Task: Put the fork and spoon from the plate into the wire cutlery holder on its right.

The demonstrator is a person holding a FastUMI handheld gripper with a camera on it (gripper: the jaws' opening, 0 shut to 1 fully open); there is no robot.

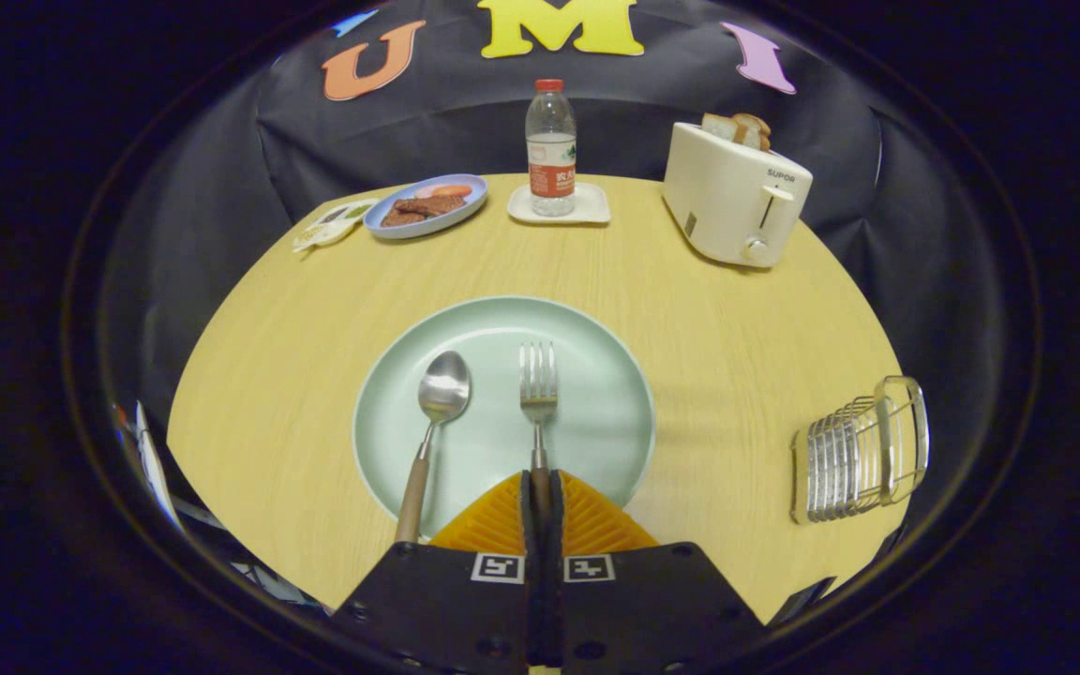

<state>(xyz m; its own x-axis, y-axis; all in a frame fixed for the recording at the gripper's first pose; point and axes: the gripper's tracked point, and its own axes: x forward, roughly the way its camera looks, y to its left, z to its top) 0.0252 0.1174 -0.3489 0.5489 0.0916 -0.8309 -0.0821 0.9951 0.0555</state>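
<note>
The hand-held gripper (540, 487) has its fingers closed together on the handle of the silver metal fork (538, 384), whose tines point away across the round pale green plate (596, 422). Just left of it on the same plate lies the silver spoon with a wooden handle (432, 422), its handle end reaching over the plate's near rim. The chrome wire cutlery holder (863, 450) lies near the right edge of the light wooden bench (727, 356), well apart from the plate, with bare bench between them. Beyond stand a cream toaster (737, 192) and a clear plastic water bottle (550, 150)
</note>
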